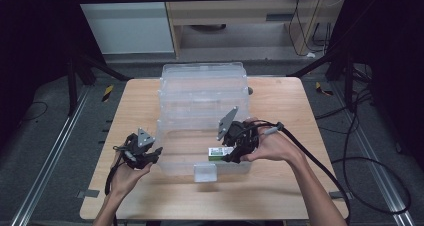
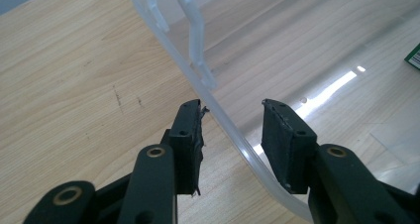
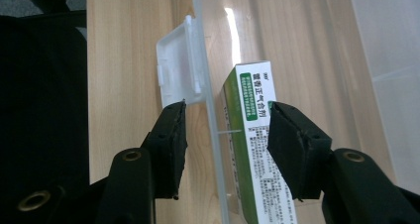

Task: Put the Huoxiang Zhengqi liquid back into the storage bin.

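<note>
In the right gripper view, the right gripper [image 3: 225, 122] has its two black jaws spread apart, astride the near wall of the clear plastic storage box [image 3: 210, 85]: one jaw is outside over the table, the other inside against the white-and-green cardboard carton [image 3: 252, 135]. The pads do not pinch the carton; there is a gap on the outer side, and whether the inner pad touches it cannot be told. The carton lies inside the box on its floor, just beside the near wall. Its face carries a green band with white characters and fine dark print, too small to read. This view also shows the white plastic latch flap [image 3: 176, 78] hanging on the outside of that wall.

In the left gripper view, the left gripper [image 2: 232, 107] is likewise spread, its jaws straddling the box's rounded rim [image 2: 208, 97] without pressing on it; a green corner of the carton [image 2: 413, 58] peeks in at the edge.

The high view adds the layout: the box [image 1: 172, 151] sits mid-table on the light wooden table [image 1: 135, 101] with its clear lid [image 1: 202, 88] tipped back behind it, the left gripper [image 1: 155, 153] at its left wall, the right gripper [image 1: 231, 156] over the carton [image 1: 220, 152].
</note>
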### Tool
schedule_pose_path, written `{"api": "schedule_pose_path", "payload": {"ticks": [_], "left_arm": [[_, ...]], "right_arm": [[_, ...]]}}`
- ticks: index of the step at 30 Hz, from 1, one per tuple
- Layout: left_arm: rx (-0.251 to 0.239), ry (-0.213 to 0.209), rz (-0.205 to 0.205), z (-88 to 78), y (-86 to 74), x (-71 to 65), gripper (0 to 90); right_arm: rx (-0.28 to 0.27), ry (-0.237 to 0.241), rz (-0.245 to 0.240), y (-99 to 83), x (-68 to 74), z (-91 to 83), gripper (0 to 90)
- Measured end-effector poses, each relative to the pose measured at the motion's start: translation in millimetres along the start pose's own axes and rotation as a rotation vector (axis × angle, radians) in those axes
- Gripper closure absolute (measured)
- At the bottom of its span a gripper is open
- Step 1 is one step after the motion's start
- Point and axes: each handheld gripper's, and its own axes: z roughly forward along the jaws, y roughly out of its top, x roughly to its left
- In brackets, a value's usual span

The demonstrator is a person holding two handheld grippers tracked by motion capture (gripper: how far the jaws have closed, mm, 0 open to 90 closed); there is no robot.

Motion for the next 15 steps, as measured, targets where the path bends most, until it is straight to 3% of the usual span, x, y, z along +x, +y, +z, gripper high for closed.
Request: {"api": "schedule_pose_path", "payload": {"ticks": [15], "left_arm": [[0.001,0.000,0.000,0.0,0.0,-0.1,59.0]], "right_arm": [[0.049,0.046,0.012,3.0,6.8,24.6,52.8]]}}
